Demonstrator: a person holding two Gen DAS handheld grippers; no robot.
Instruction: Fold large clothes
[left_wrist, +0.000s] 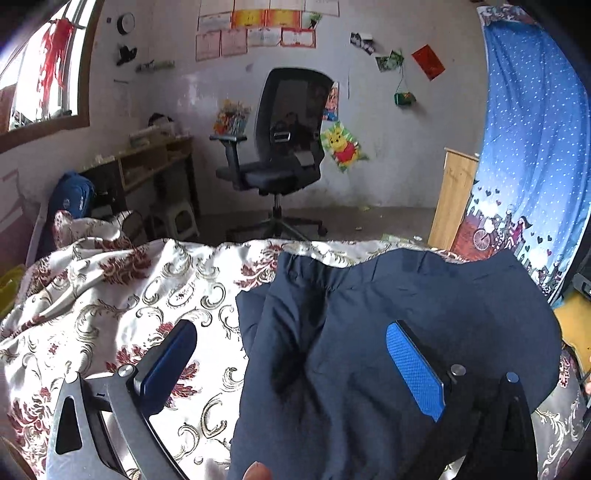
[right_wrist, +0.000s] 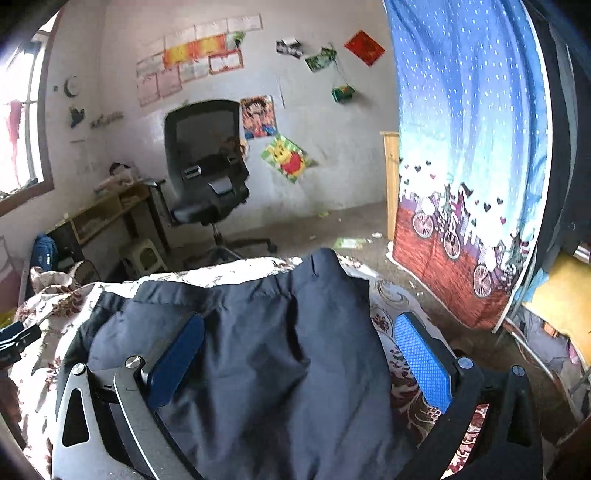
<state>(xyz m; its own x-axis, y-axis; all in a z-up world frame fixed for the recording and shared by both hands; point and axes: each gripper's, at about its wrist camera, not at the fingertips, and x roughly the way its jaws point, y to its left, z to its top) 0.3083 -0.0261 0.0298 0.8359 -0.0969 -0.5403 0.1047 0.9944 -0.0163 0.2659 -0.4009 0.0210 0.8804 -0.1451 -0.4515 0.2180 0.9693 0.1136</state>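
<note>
Black office chair (left_wrist: 280, 147) by poster-covered wall (left_wrist: 388, 122); blue curtain (left_wrist: 532, 147) right; window (left_wrist: 40, 70) left.

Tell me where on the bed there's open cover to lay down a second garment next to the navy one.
The widest free patch is the floral bedcover, left of the navy garment, under the open left gripper. A narrow strip shows between the garment's right edge and the blue curtain, beneath the open right gripper. The far left is crowded with bunched cover.

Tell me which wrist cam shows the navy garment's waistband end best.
Right wrist: the navy garment sits centered, its far edge visible across the floral bedspread. Left wrist shows the same garment pushed right, its right part running behind a finger.
</note>
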